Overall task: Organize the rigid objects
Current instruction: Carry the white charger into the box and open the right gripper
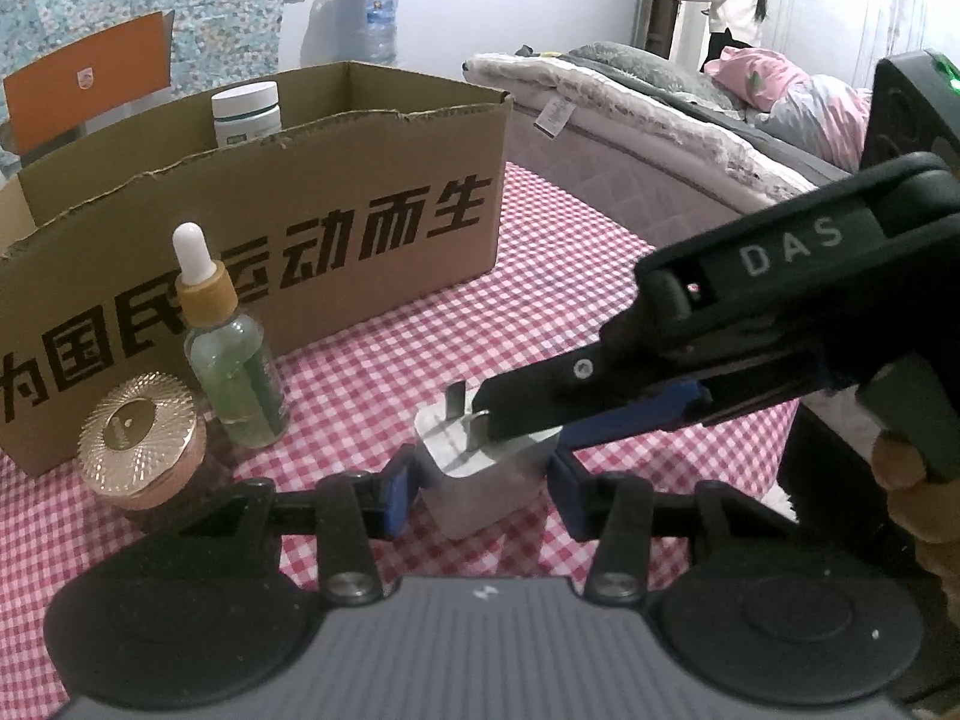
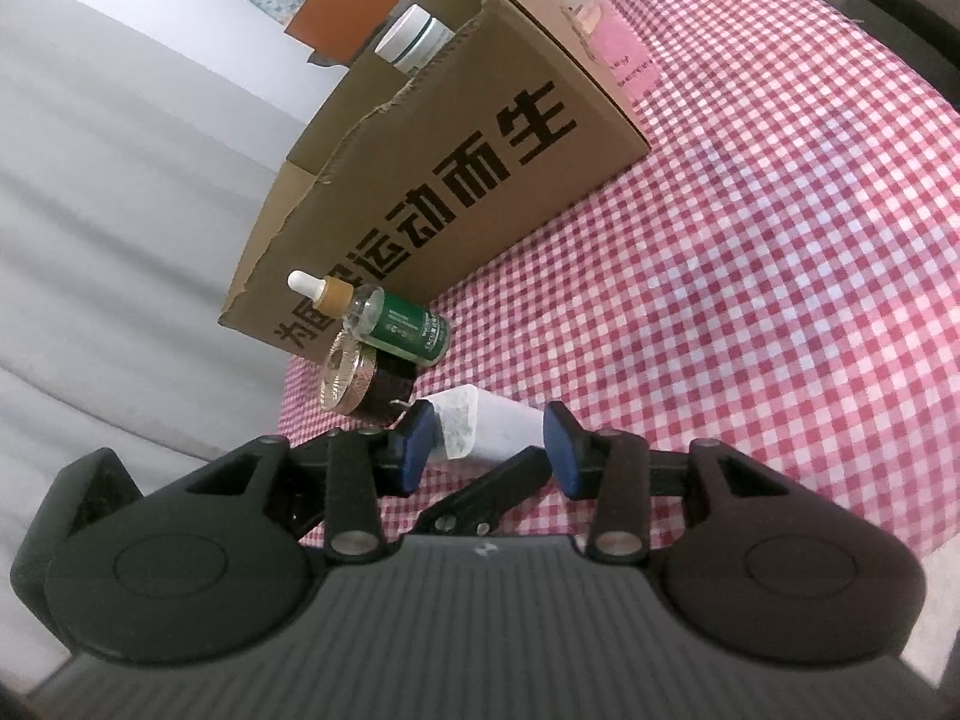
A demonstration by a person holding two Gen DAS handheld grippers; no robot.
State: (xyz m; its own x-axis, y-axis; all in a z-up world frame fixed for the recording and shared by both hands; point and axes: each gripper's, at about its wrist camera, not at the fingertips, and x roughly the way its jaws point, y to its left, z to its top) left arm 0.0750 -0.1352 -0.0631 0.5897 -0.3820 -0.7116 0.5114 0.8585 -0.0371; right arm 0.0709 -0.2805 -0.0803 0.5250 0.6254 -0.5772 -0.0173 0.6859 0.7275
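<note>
On the checked desk [image 1: 540, 240] the white charger [image 1: 474, 480] stands between both grippers—left gripper [image 1: 480, 495] fingers touching its sides, right gripper [image 2: 486, 450] fingers parted around it—a handover step; next, lift it into the cardboard box [image 1: 360, 192].

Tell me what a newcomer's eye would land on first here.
Both grippers meeting around a white plug adapter on the pink checked tablecloth: the left gripper straddles it, the right gripper reaches over its prongs. Behind stands a printed cardboard box, a dropper bottle before it.
</note>
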